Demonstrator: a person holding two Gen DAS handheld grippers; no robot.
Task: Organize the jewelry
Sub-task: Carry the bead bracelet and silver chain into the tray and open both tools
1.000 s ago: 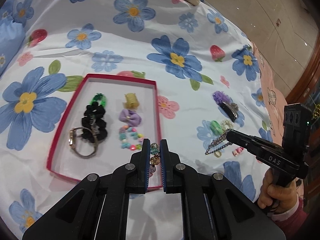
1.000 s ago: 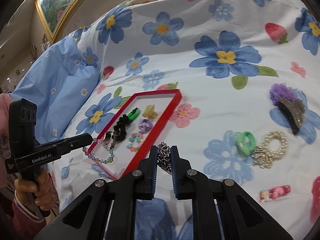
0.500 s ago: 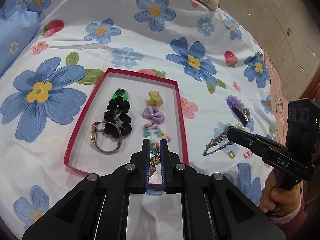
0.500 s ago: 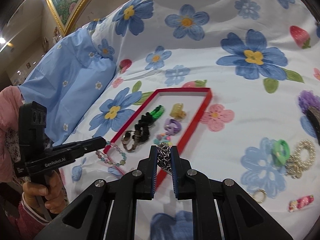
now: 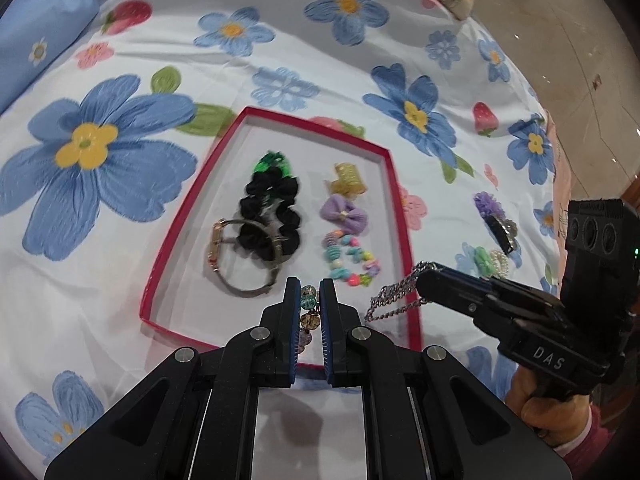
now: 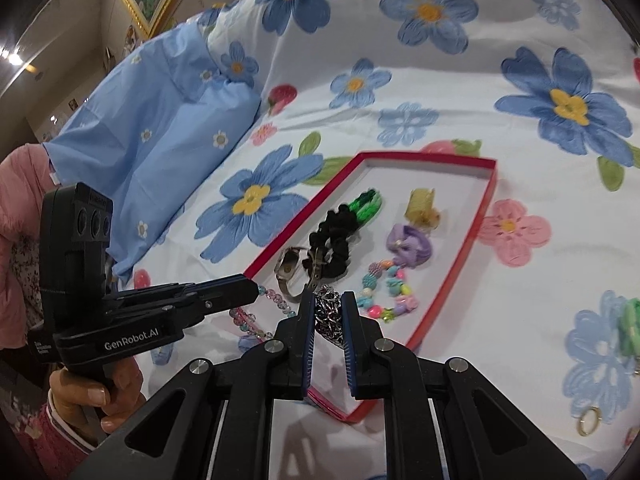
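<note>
A red-rimmed tray (image 5: 192,200) (image 6: 472,216) lies on the floral bedspread. It holds a black scrunchie (image 5: 272,216), a green tie (image 5: 272,162), a watch (image 5: 240,264), a yellow clip (image 5: 348,178), a purple bow (image 5: 344,212) and a pastel bead bracelet (image 5: 352,260). My left gripper (image 5: 310,292) is shut on a glass bead bracelet (image 5: 309,312) (image 6: 256,320) above the tray's near edge. My right gripper (image 6: 327,300) is shut on a silver chain (image 6: 328,316) (image 5: 396,300) above the tray's near right corner.
Loose pieces lie right of the tray: a purple flower clip (image 5: 486,204), a dark clip (image 5: 500,232), a green tie (image 5: 482,258) (image 6: 630,324), a pearl band (image 5: 500,260) and a gold ring (image 6: 588,426). A blue pillow (image 6: 160,120) lies left; the floor (image 5: 560,40) is right.
Both grippers have moved towards the tray with their pieces; the chain now hangs over the tray's right rim and the tray looks larger and nearer.
</note>
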